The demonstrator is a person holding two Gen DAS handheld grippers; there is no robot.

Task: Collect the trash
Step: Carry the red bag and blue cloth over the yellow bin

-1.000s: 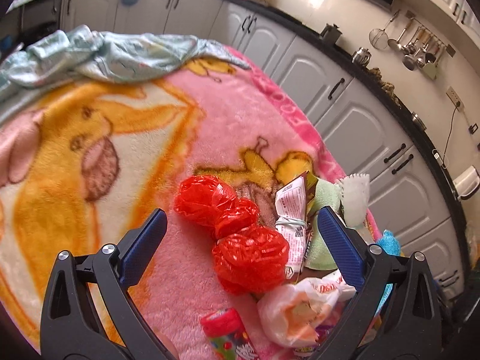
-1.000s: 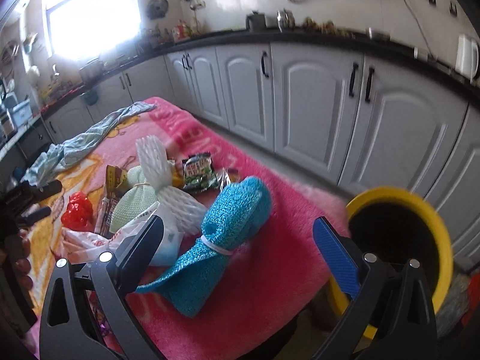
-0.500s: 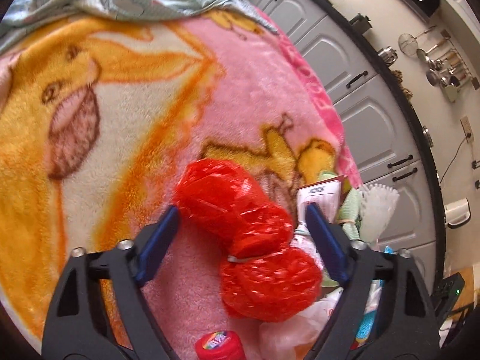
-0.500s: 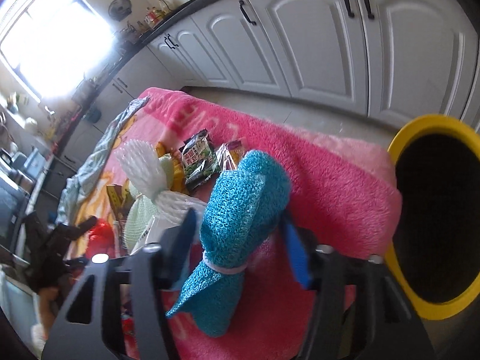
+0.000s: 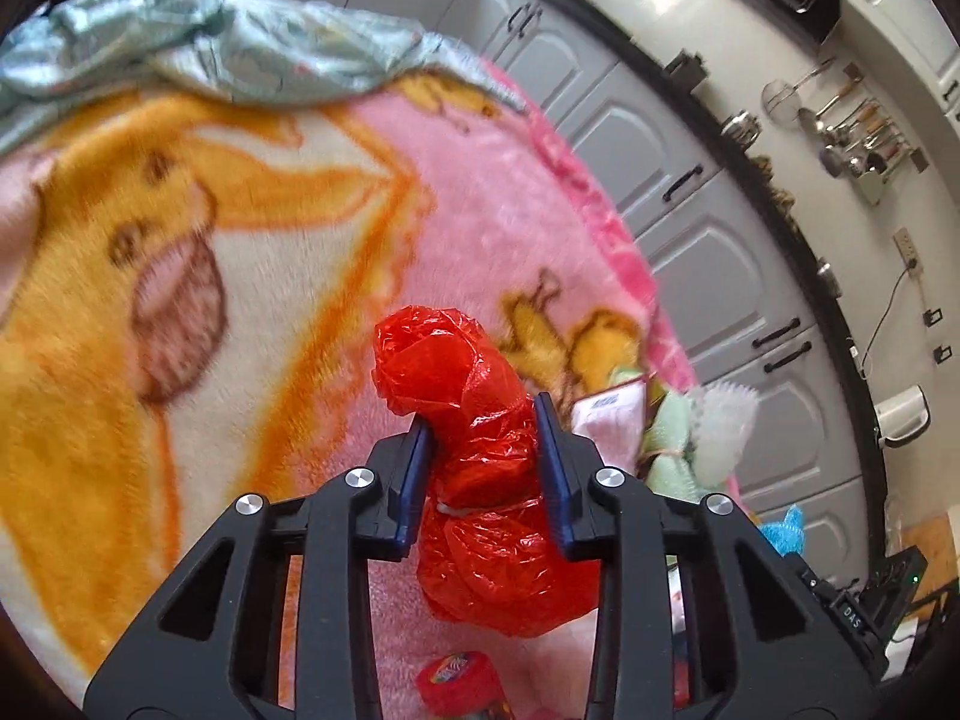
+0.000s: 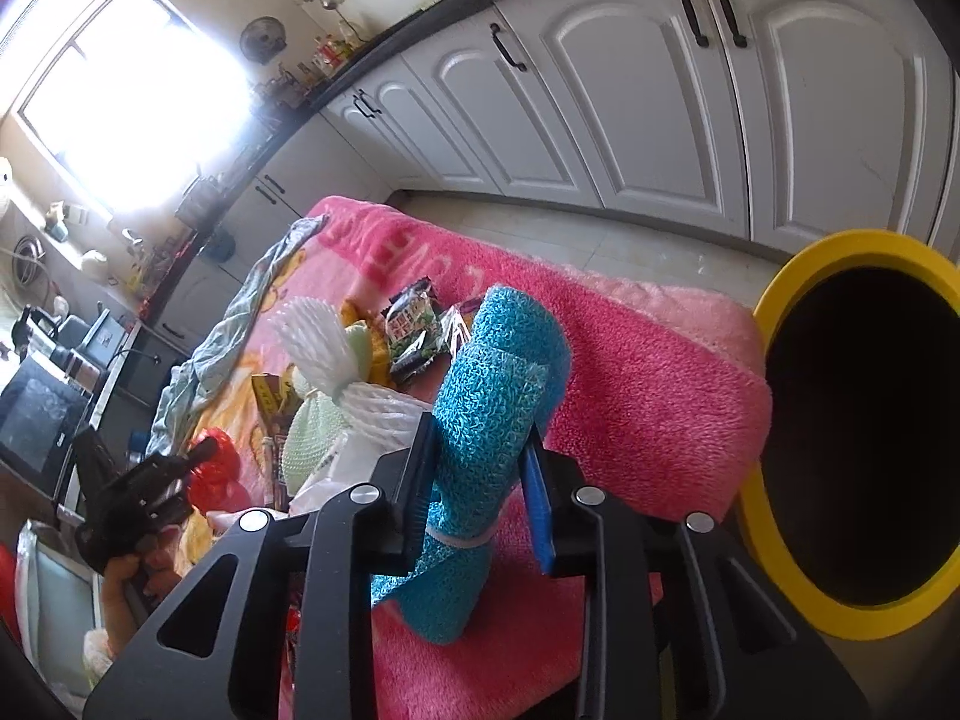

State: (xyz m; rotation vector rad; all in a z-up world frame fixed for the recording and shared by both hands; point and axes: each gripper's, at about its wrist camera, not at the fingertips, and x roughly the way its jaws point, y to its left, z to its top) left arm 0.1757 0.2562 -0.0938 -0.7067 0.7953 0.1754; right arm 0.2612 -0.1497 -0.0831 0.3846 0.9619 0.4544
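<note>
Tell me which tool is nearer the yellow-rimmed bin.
Right. The right tool, its jaws just closed onto the blue mesh roll, sits beside the yellow-rimmed bin. The left tool is across the blanket at the red plastic bag, beyond the trash pile.

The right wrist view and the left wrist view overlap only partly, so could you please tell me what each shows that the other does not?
Only the right wrist view shows the yellow-rimmed bin, the bright window and the right gripper, whose jaws have just been closing, now on the blue mesh bundle.

Only the left wrist view shows the hanging utensils and the red-capped container.

Both show the pink blanket, the left gripper, jaws just closing on the red plastic bundle, and the white foam net.
</note>
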